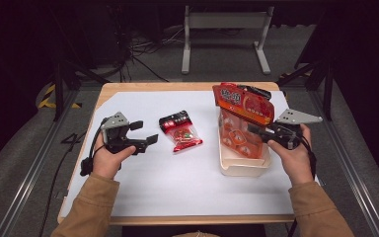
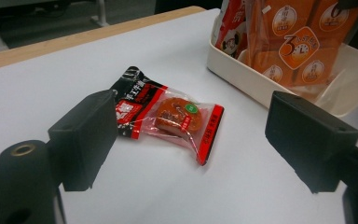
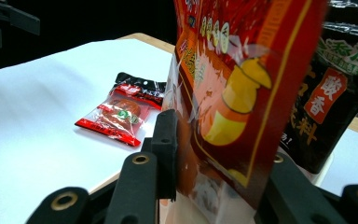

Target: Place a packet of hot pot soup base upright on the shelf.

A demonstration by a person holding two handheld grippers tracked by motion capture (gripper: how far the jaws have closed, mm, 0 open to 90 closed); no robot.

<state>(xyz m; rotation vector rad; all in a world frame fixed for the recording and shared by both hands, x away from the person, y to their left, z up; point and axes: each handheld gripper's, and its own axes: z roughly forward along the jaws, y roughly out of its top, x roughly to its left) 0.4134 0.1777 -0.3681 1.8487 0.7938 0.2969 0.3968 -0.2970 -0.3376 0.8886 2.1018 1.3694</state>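
Note:
A large orange snack bag (image 1: 240,111) stands upright in a white bin (image 1: 244,170) at the table's right. My right gripper (image 1: 256,131) is shut on that bag's lower part, and in the right gripper view its jaws press the orange bag (image 3: 233,93) from both sides. A small red and black packet (image 1: 180,131) lies flat on the white sheet left of the bin. My left gripper (image 1: 145,133) hovers just left of the packet, open and holding nothing. In the left gripper view the packet (image 2: 168,114) lies between and beyond the jaws of the left gripper (image 2: 193,135).
A black bag (image 3: 340,88) stands behind the orange one in the bin (image 2: 242,74). The white sheet (image 1: 177,177) covers most of the wooden table. Metal frame rails run along both sides, and a stand sits on the floor beyond the far edge.

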